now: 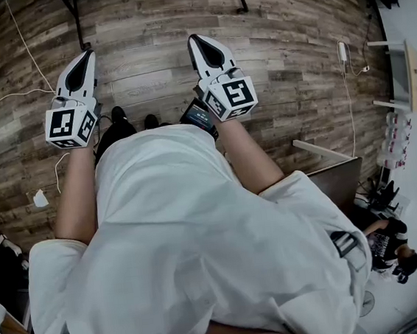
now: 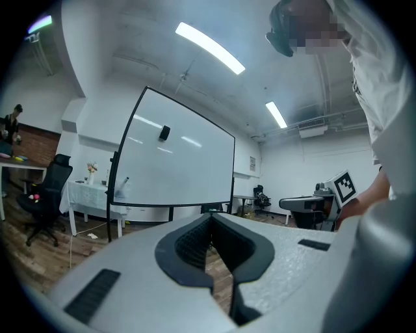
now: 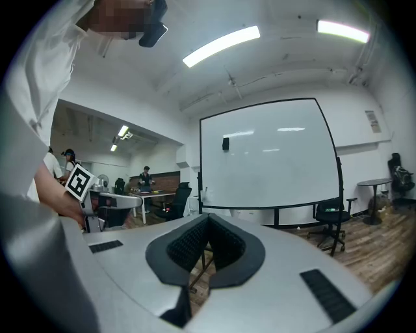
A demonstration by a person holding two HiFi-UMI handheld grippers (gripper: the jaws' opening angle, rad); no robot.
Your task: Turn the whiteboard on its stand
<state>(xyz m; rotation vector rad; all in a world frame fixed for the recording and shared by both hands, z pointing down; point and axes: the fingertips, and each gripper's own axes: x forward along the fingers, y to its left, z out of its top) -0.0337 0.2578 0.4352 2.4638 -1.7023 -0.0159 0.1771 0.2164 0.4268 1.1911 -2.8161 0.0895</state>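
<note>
I held the left gripper [image 1: 87, 58] clenched on nothing, level above the wooden floor [image 1: 143, 36]. The right gripper [image 1: 195, 41] beside it was clenched and empty too. The whiteboard [image 3: 266, 156] stood upright on its stand ahead, well apart from both, near an office chair [image 3: 330, 218].

No readable text anywhere. The left marker cube [image 1: 71, 126] and right marker cube [image 1: 231, 98] carry only black-and-white square code patterns, not letters or digits. The wall sign [image 3: 372, 121] right of the whiteboard [image 3: 266, 156] is too small to read. The same goes for the wrist device screen [image 1: 197, 117].
</note>
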